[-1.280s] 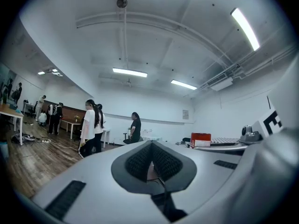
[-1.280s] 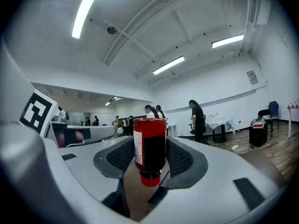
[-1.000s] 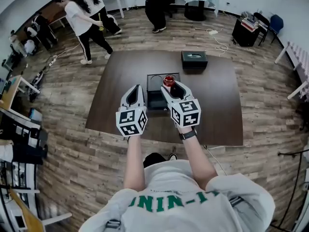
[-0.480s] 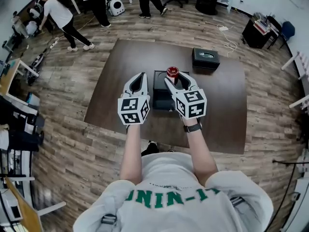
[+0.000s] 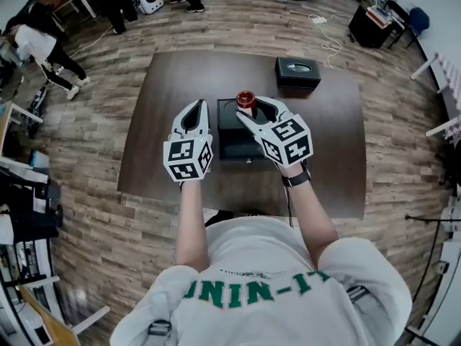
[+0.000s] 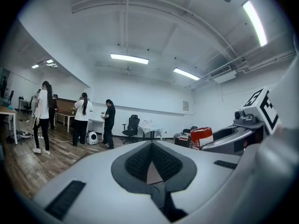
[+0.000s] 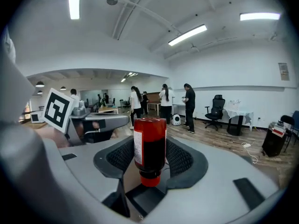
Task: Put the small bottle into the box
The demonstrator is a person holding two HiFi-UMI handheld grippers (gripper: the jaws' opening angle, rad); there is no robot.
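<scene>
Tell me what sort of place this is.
Probably an open office or lab workroom: ceiling strip lights, a swivel office chair by the far wall, and people standing about on a wood-plank floor.

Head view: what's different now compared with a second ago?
The right gripper has carried the small bottle slightly forward, toward the far edge of the box; the shift is small. Background people walked on. Unchanged: the bottle stays clamped above the box, the left gripper shut and empty beside it.
</scene>
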